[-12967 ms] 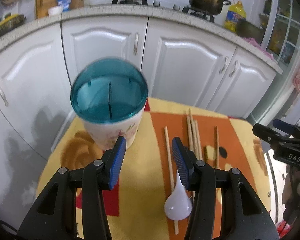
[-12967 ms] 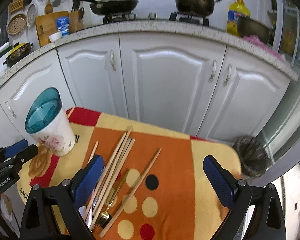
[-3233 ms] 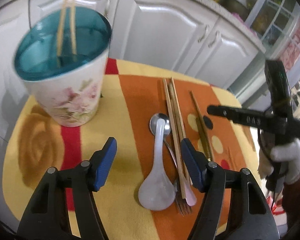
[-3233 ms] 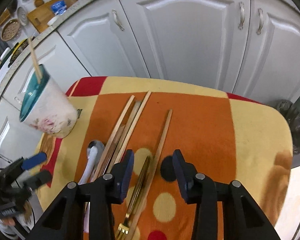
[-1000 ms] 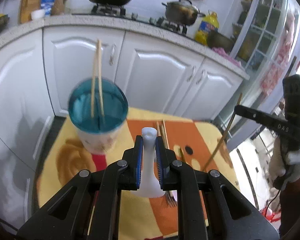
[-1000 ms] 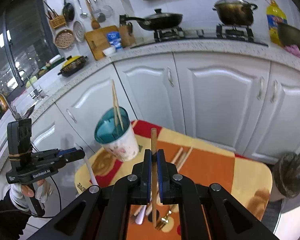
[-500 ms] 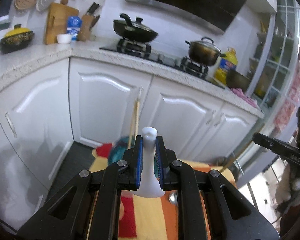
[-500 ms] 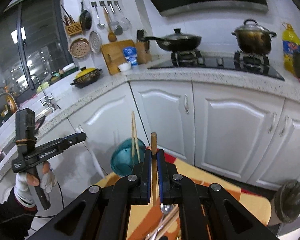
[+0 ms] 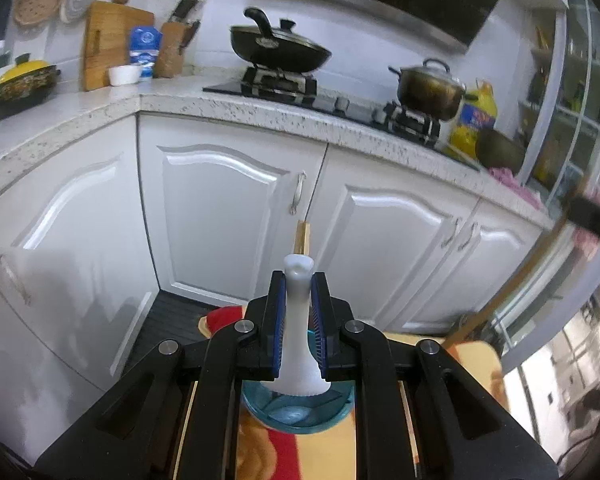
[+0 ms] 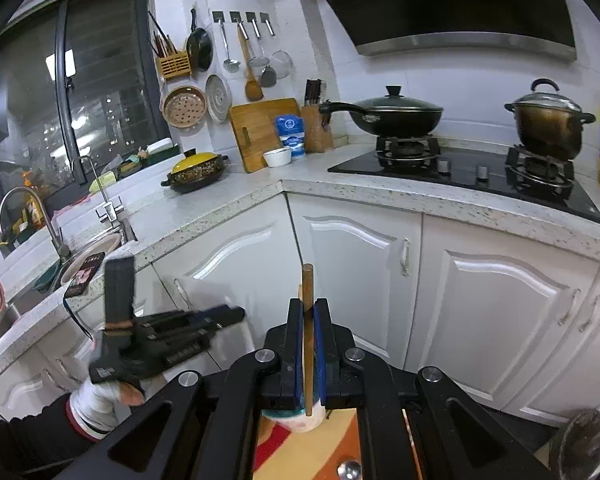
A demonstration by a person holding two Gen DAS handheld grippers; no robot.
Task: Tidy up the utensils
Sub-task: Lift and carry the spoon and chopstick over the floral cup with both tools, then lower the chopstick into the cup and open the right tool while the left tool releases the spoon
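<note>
The left tool [image 9: 298,324] is clenched on the handle of a white plastic soup spoon [image 9: 298,336], held upright with its bowl hanging just above the open mouth of the teal-rimmed, flower-printed utensil cup [image 9: 300,410]. The tips of two wooden chopsticks [image 9: 302,238] standing in that cup rise behind the spoon handle. The right tool [image 10: 308,344] is clenched on a single brown wooden chopstick [image 10: 307,300], upright, its lower end over the same cup [image 10: 300,420]. The cup stands on the table with the yellow, orange and red cloth [image 9: 320,456], near its far left corner, before white kitchen cabinets [image 9: 236,216].
</note>
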